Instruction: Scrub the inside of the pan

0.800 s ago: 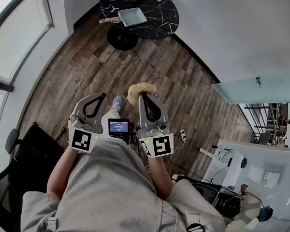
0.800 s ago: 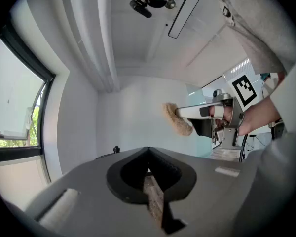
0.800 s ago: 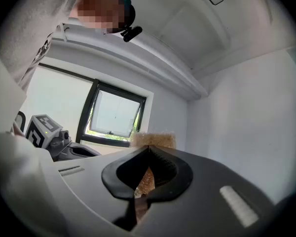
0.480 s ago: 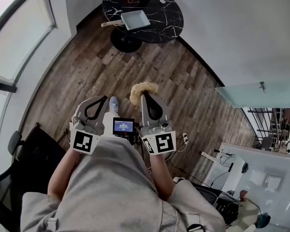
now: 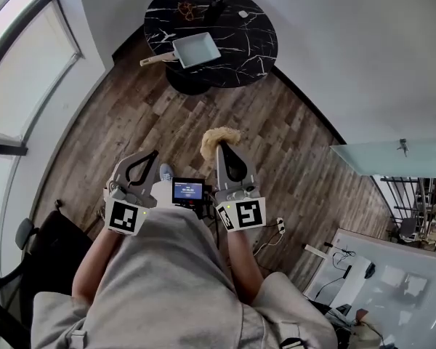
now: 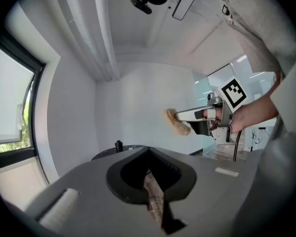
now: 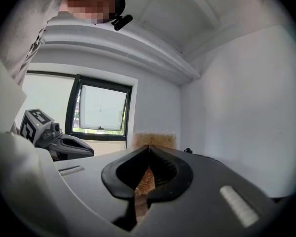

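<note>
Near the body: left gripper [image 5: 153, 153] clenched, nothing in it. Right gripper [image 5: 219, 149] clamped on a tan scrubber [image 5: 219, 137]. Far: pan [image 5: 197, 49] near the left edge of the round black table [image 5: 256, 31], handle [image 5: 155, 59] pointing left, well apart from both. Best approach: close in, open the left gripper to steady the handle, press the scrubber flat inside.

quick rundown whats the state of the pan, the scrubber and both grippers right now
pan: upright on the round table, inside looks empty, nothing touching it
scrubber: clamped at the right gripper's tip, far from the pan
left gripper: shut, empty
right gripper: shut on the scrubber
</note>
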{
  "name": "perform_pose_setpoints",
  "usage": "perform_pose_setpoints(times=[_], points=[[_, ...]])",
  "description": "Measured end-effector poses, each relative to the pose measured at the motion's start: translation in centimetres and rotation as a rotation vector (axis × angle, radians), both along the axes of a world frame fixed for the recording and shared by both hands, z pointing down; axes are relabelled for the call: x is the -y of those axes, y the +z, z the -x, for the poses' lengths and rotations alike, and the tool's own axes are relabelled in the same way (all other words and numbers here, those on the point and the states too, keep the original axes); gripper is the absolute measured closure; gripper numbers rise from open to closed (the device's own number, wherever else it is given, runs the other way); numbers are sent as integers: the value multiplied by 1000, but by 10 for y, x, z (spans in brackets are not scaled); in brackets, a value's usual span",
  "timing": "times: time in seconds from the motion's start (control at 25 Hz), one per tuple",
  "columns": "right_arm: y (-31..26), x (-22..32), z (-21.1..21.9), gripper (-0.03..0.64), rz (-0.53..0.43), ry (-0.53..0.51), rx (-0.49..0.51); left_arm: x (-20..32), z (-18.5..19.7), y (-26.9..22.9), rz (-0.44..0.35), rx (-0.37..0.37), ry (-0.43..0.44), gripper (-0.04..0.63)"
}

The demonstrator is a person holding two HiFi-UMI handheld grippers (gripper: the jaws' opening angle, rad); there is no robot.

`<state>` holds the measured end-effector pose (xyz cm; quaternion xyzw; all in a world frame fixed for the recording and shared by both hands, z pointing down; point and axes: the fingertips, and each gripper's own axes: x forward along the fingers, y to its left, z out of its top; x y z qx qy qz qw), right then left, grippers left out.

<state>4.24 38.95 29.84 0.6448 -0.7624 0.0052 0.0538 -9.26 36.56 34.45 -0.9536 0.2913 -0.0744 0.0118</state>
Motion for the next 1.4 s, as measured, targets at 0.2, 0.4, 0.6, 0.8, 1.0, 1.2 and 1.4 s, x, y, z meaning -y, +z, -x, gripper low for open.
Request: perform_pose_setpoints(times=[0.2,0.4,0.6,0.8,1.0,1.2,1.4], points=[[11,58,-69,597,32,0,8,58,-40,1,15,36,-41,594],[35,114,-124,597,81,1,34,109,-54,6,38,80,-108,594],[65,167,-143,597,145,27,55,150,-43,29,75,84,-123,594],[87,223,-144,597,215,85,75,214,-27,58,104,111,-85,594],[98,275,-149,597,298,105,32,286,-27,75,61,166,19,594],[130,333,-165,597,386,63,-66,341,-39,104,91,260,92,592],[210,377,-200,597,549,-29,-189,363,-69,165,172,399,156,573]])
